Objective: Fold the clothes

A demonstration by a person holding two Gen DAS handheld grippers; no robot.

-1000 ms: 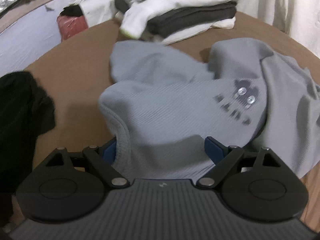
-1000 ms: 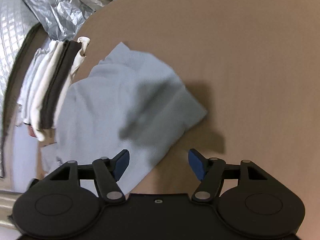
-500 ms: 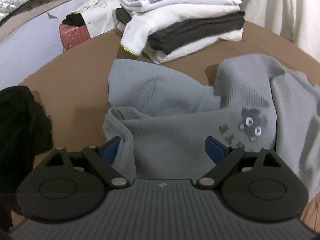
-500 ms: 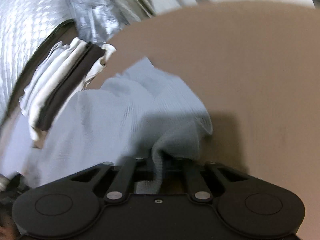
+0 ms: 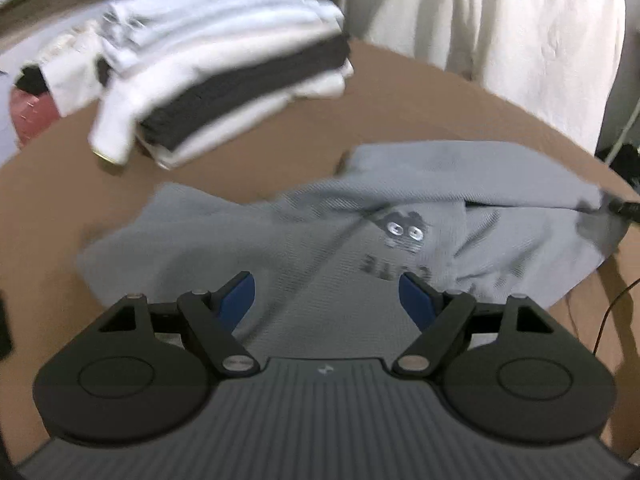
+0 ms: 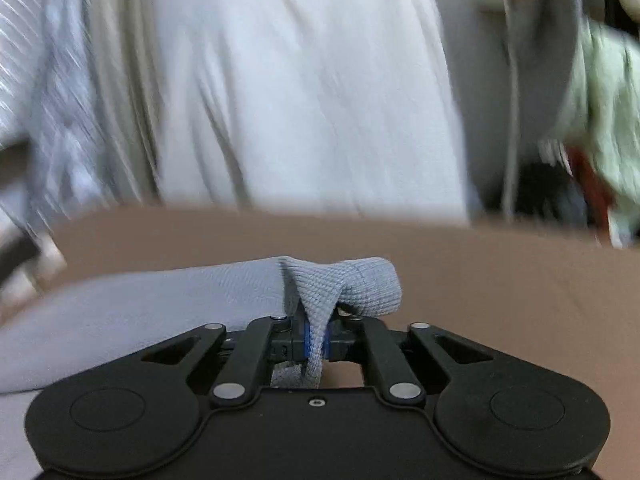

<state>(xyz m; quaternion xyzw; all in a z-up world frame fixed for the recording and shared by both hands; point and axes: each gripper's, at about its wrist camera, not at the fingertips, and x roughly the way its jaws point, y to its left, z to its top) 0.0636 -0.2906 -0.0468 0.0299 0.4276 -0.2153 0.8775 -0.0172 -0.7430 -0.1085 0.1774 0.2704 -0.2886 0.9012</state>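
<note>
A grey ribbed shirt [image 5: 360,240] with a dark print lies crumpled on the brown table [image 5: 60,208]. My left gripper [image 5: 330,298] is open, its blue pads just above the shirt's near part, holding nothing. My right gripper [image 6: 316,344] is shut on a bunched edge of the grey shirt [image 6: 352,284], lifted off the table; the cloth trails away to the left. In the left wrist view the right gripper's tip [image 5: 626,210] shows at the far right, pulling the shirt's edge taut.
A stack of folded white and dark clothes [image 5: 224,80] stands at the table's back left. White draped fabric [image 6: 300,88] hangs behind the table's far edge. A red item [image 5: 32,116] sits off the table at the left.
My right gripper closed on the shirt's edge and lifted it, its view swinging up toward the white fabric. The shirt got pulled out to the right. My left gripper stayed open and shifted right.
</note>
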